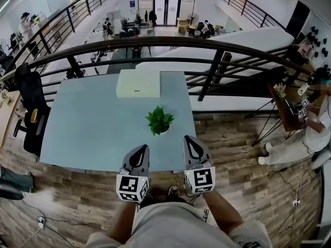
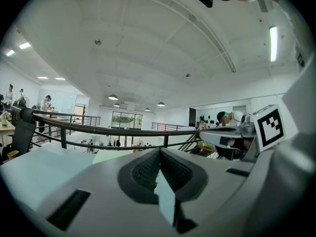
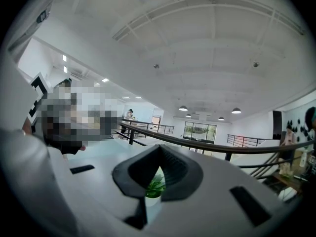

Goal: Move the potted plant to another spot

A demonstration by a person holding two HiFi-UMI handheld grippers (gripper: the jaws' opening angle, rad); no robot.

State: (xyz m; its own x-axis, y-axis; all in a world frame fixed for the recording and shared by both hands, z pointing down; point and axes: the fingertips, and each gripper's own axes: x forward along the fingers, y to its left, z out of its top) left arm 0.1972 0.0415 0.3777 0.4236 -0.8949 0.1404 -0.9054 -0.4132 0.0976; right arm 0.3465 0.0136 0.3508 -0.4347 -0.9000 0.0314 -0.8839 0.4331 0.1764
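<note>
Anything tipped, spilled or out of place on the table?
Nothing stands out. The potted plant stands upright on the table with no soil around it; the white box lies square at the far edge.

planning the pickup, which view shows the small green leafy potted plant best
The head view: the small green leafy plant in its white pot shows whole from above, on the pale blue table. The right gripper view shows only leaves and pot rim past its jaws; the left gripper view, a green sliver.
</note>
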